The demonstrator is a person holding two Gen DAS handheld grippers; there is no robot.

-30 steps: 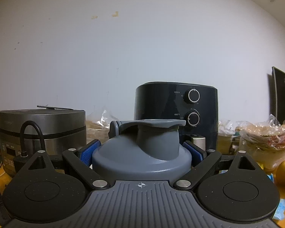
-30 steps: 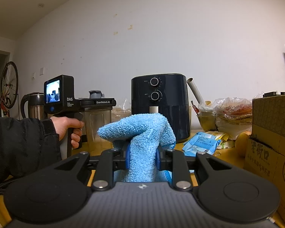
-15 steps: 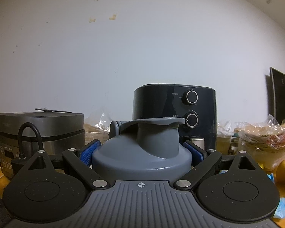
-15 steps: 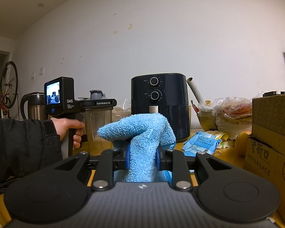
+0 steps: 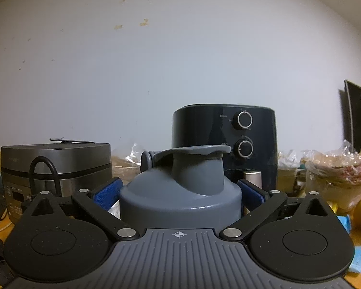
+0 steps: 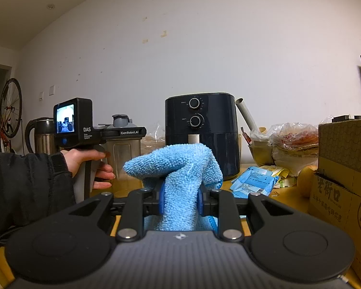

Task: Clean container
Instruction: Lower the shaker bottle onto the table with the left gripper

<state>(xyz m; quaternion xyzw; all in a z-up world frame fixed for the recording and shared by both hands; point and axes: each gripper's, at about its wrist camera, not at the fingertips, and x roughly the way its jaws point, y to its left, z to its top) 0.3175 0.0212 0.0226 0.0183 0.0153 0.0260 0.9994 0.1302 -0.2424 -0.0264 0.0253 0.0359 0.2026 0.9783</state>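
Nothing moved: right tool tight on cloth.

Blue cloth between right gripper fingers, air fryer beyond.

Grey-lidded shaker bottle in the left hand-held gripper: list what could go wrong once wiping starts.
1. The left hand-held gripper clamps the grey-lidded clear shaker bottle only near its grey plastic lid, so the pressure of wiping could twist or slip it.
2. The fluffy blue microfibre cloth is pinched at a fold in the right hand-held gripper; it may pull free.
3. The black two-dial air fryer stands close behind; a wide swing may hit it.
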